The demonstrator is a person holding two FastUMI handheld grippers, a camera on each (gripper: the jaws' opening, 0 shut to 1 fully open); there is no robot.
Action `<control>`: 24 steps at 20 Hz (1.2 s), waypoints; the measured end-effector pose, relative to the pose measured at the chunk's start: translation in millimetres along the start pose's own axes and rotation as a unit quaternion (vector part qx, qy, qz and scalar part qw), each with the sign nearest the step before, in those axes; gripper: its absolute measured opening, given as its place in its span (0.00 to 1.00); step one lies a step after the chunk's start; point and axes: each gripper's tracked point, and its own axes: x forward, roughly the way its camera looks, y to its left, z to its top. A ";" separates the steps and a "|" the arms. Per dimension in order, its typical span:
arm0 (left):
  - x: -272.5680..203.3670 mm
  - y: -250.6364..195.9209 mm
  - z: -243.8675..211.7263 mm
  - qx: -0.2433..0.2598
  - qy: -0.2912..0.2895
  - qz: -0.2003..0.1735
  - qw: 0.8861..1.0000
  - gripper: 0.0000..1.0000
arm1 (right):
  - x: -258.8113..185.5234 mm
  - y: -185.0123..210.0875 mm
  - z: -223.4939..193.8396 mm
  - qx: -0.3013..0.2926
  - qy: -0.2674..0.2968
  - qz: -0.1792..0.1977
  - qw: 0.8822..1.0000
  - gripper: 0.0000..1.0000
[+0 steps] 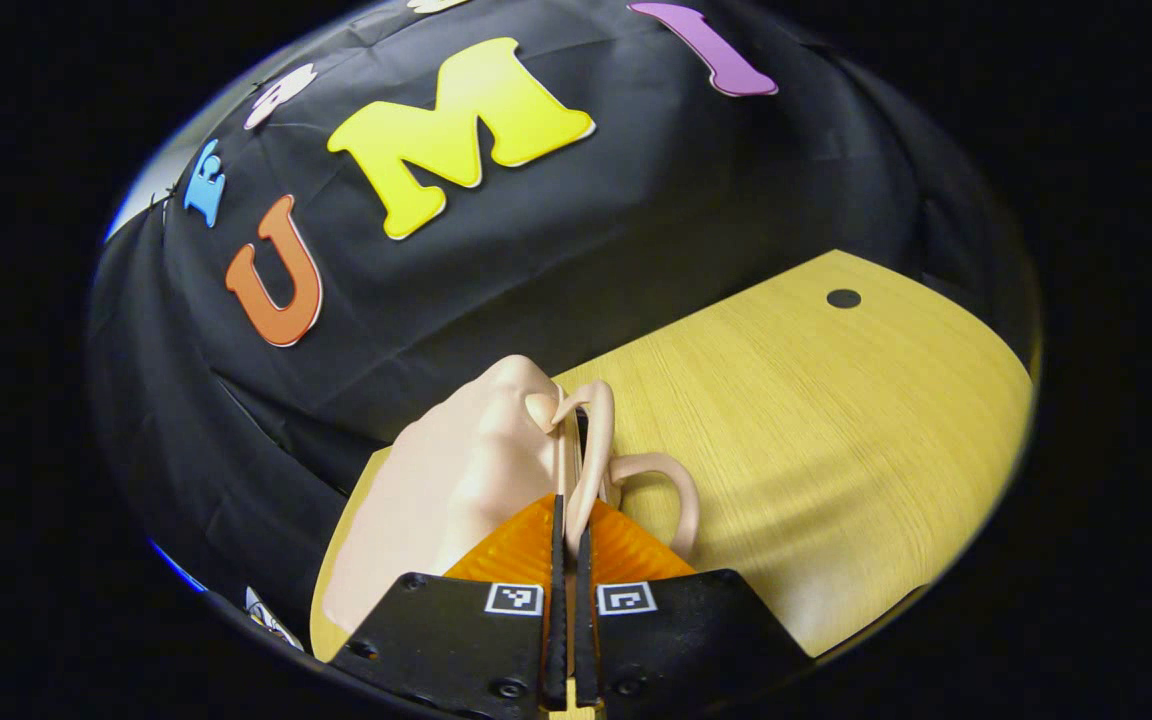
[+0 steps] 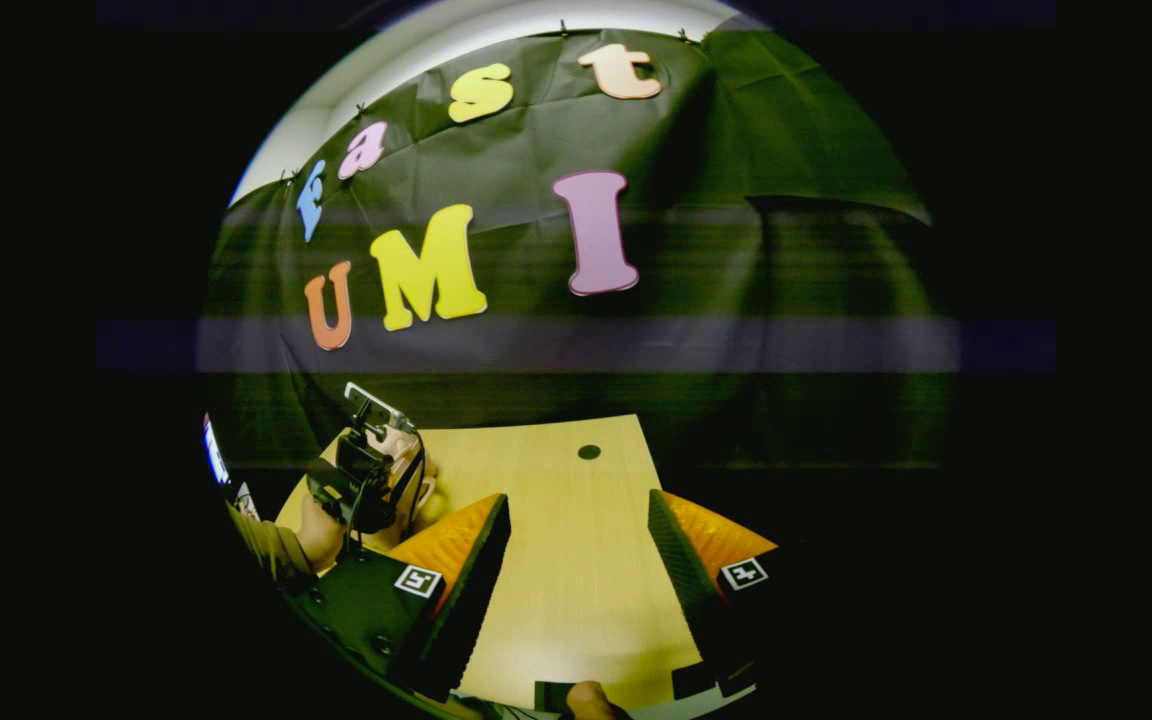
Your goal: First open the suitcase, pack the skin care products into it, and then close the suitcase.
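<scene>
Left hand-held gripper (image 1: 570,545): lower middle of the left gripper view, fingers pressed almost together – pinching a thin pale strap loop (image 1: 591,460) that runs up between them.
Suitcase (image 1: 456,480): a small pale pink case just beyond those fingers, lower centre-left of the left gripper view, lying on the near left corner of the worktop (image 1: 836,420); it looks closed, though its seam is partly hidden by the fingers. A second rounded handle loop (image 1: 666,490) stands out to the right of the case, touching the wood.
Worktop: light wood grain, spreading from centre to the right edge of the left gripper view, with a small dark round hole (image 1: 843,298) near its far right corner.
Right hand-held gripper (image 2: 576,560): bottom of the right gripper view, fingers spread wide apart with bare worktop between them – holding nothing.
Fingertip (image 2: 591,700): a bit of a person's finger at the very bottom edge of the right gripper view.
Other gripper, farther off: in the right gripper view, lower left, the left hand-held gripper's dark body sits over the pink case, with a hand (image 2: 321,540) and sleeve (image 2: 266,540) behind it.
Skin care products: cannot tell where they are.
Booth wall (image 1: 636,220): black cloth behind the worktop, filling the upper half of both views.
</scene>
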 end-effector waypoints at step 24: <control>-137.7 91.0 75.3 -0.098 -0.136 -0.118 0.979 0.98 | -2.0 187.2 95.0 -0.093 -0.138 -0.039 0.985 0.80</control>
